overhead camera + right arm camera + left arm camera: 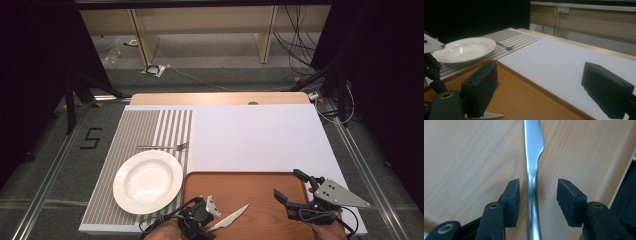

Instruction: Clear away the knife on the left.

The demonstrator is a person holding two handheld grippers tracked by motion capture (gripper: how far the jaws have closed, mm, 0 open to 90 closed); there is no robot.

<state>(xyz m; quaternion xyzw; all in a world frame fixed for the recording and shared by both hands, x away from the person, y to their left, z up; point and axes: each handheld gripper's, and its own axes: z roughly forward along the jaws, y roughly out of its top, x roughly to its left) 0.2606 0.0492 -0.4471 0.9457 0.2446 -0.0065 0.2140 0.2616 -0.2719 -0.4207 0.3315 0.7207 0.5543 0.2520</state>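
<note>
Your left tongs [537, 195] stand apart around a slim silver knife [533, 157] lying on the wooden tray [260, 200], pads clear of its handle. Your right tongs [295, 187] gape, holding nothing. From them, the knife's serrated edge [489, 115] shows.

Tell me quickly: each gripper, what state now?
Left gripper: open, knife between the jaws, not pressed.
Right gripper: open, holding nothing.
</note>
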